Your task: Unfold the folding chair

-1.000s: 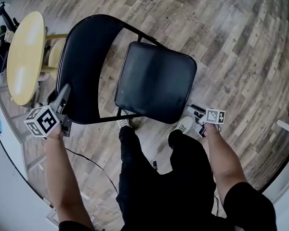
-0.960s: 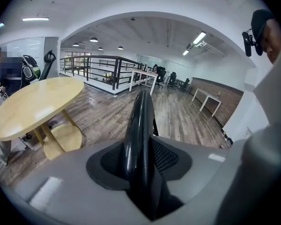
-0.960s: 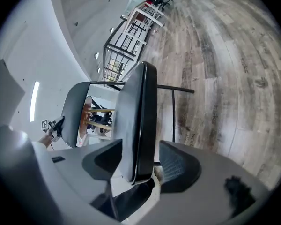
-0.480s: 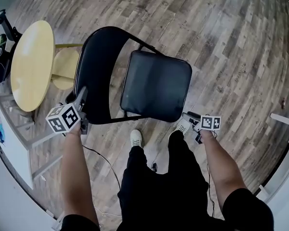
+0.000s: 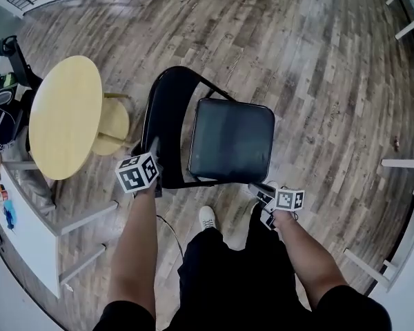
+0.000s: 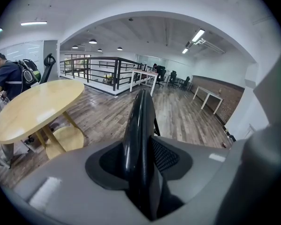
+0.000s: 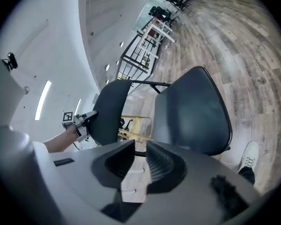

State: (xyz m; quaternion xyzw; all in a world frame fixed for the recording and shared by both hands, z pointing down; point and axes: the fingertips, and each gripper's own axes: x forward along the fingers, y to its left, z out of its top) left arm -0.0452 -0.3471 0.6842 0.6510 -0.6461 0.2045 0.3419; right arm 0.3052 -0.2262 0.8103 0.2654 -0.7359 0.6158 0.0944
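Since the seat (image 5: 241, 129) already lies flat, I judge the chair (image 5: 221, 158) unfolded, with only the letting-go left. Nearest me, my right gripper (image 5: 259, 188) hangs just off the seat's front edge, its jaws closing on nothing. A little further out, my left gripper (image 5: 154, 152) has the backrest (image 5: 167, 116) rim between its jaws. They are opening, though the pads look to be touching it. To do this well, I would steady the backrest until the legs sit square on the floor (image 5: 317, 61). Then I would open fully and draw straight back, not sideways, so nothing tips. Beyond, to the left, stand a yellow desk (image 5: 65, 116) and a stool (image 5: 114, 124), apart from the chair.
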